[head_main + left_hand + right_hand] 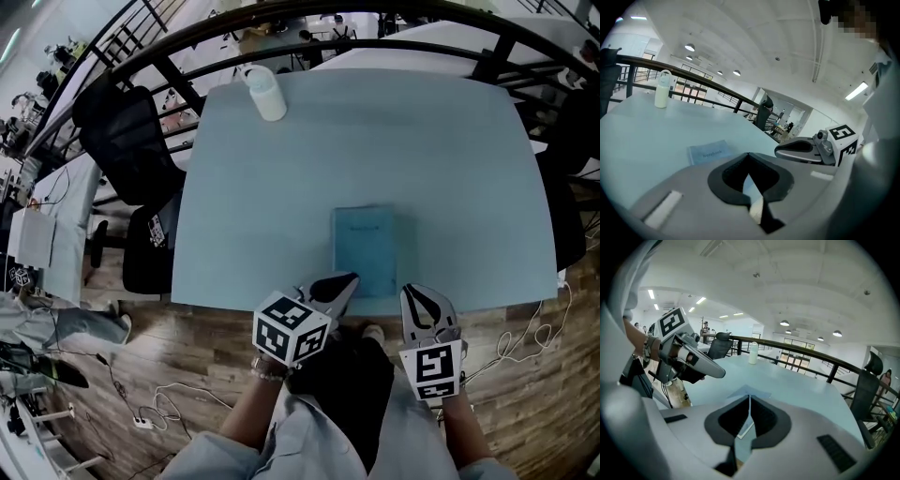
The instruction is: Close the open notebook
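Near notebook (364, 248), claws (348, 280) (411, 294) closed, empty

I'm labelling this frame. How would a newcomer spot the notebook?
Start at the pale blue table. Near its front edge lies the notebook, closed. It is flat and blue, unlike the upright white bottle at the far left corner.

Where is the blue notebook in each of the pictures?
Head view: the notebook lies closed, a little right of centre, near the table's near edge.
Left gripper view: the notebook is left of centre, in the lower half.
Right gripper view: only a corner of the notebook shows, near the centre, just below the middle.
Shared landmark: the white bottle at the table's far side.
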